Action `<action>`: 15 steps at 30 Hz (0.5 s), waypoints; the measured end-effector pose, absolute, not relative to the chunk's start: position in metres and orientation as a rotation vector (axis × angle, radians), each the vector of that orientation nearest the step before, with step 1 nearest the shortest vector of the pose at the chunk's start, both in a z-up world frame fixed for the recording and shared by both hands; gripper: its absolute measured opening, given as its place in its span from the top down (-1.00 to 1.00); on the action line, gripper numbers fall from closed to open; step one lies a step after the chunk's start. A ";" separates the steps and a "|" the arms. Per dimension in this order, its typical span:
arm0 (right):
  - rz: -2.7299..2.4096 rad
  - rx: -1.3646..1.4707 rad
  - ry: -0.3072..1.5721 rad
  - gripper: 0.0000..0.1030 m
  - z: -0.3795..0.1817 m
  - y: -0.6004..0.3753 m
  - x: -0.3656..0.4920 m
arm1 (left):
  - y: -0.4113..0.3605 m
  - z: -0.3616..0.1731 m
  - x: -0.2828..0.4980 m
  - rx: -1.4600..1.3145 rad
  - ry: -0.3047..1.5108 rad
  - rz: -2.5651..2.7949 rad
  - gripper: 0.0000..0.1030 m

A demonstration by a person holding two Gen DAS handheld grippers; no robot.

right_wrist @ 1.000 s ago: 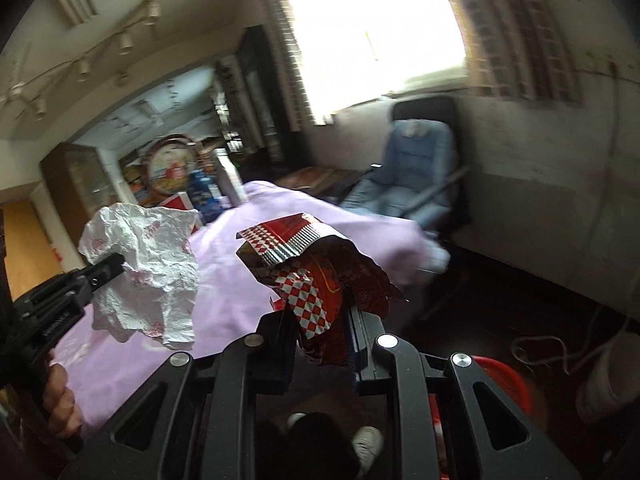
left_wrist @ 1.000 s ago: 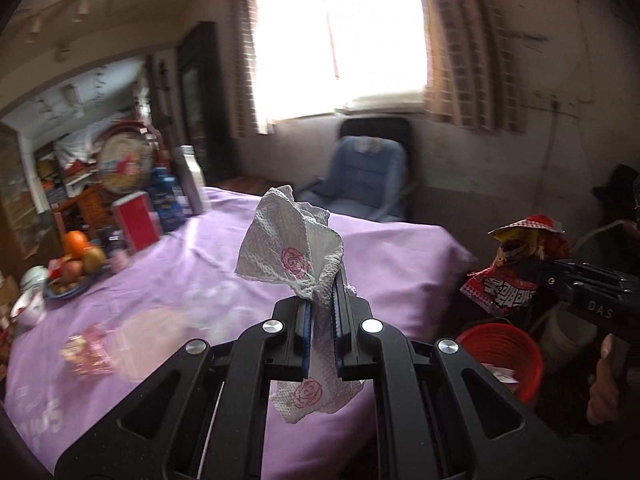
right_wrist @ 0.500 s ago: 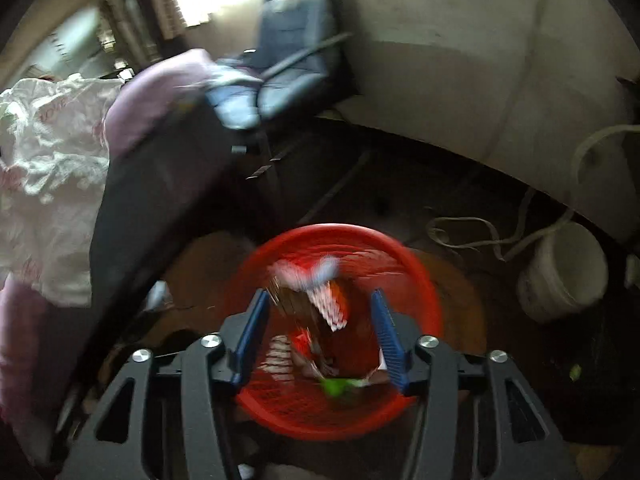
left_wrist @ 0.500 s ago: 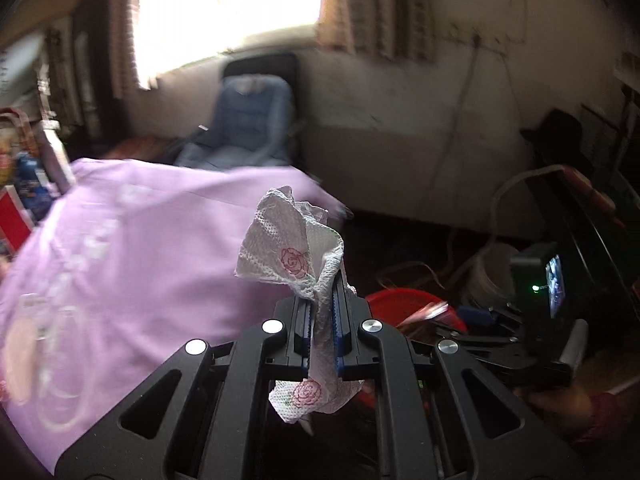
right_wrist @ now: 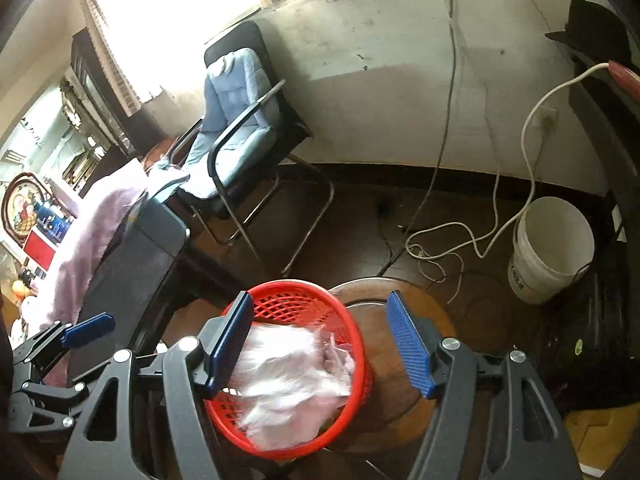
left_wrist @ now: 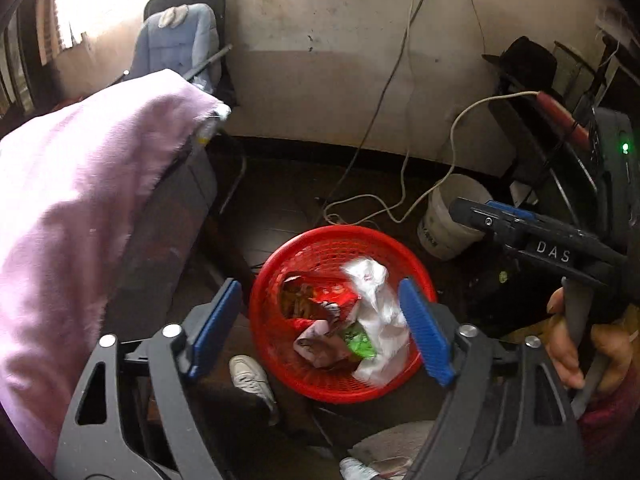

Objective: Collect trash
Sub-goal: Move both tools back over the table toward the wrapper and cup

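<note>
The left gripper (left_wrist: 320, 328) hangs above the round red plastic mesh basket (left_wrist: 280, 256), its blue-padded jaws standing wide apart after just opening, with nothing between the pads. Straight below the gap, inside the basket, lies the crumpled white paper napkin (left_wrist: 376, 300), and to the left of it under the same gap the red foil snack wrapper (left_wrist: 320, 296) with a small green scrap (left_wrist: 360, 340) beside it. Just below the left jaw a white shoe (left_wrist: 252, 376) shows on the dark floor. The right gripper (right_wrist: 320, 344) also points down over the basket (right_wrist: 288, 300); its jaws have likewise just been opening and stand apart, empty, while a blurred pale mass in the basket under its left jaw is probably the napkin (right_wrist: 288, 376). In the left wrist view the right gripper (left_wrist: 480, 216) reaches in from the right of the jaws, a hand (left_wrist: 580, 340) on its handle. Left of both grippers hangs the lilac tablecloth (left_wrist: 80, 200). Beyond the basket a white plastic bucket (right_wrist: 552, 248) stands on the floor to the right of the jaws, pale cables trailing to it, and farther off a black chair with a light blue cushion (right_wrist: 236, 112) stands against the wall.
</note>
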State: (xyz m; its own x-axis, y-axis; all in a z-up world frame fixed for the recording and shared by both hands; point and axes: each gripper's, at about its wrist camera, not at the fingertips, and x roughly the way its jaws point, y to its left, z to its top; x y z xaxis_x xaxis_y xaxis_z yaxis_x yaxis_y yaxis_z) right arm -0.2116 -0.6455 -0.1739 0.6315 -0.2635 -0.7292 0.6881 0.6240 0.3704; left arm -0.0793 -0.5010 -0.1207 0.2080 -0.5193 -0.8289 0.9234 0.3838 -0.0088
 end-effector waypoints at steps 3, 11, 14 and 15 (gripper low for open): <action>-0.570 0.662 0.684 -0.32 -0.163 -0.632 -0.205 | -0.491 -0.113 -0.080 0.563 0.826 -1.054 -0.63; -0.529 0.565 0.641 -0.37 -0.121 -0.598 -0.197 | -0.445 -0.079 -0.078 0.524 0.689 -0.944 -0.72; -0.513 0.537 0.619 -0.40 -0.103 -0.584 -0.196 | -0.428 -0.066 -0.075 0.496 0.660 -0.916 -0.73; -0.508 0.528 0.616 -0.40 -0.097 -0.581 -0.195 | -0.418 -0.060 -0.073 0.482 0.645 -0.902 -0.74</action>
State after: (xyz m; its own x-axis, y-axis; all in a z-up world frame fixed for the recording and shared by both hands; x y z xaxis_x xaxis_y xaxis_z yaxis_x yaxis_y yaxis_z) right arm -0.1953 -0.5807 -0.0974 0.7050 -0.2831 -0.6502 0.5843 0.7515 0.3063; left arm -0.0735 -0.4185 -0.0600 0.4566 -0.5606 -0.6908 0.8351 0.5379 0.1155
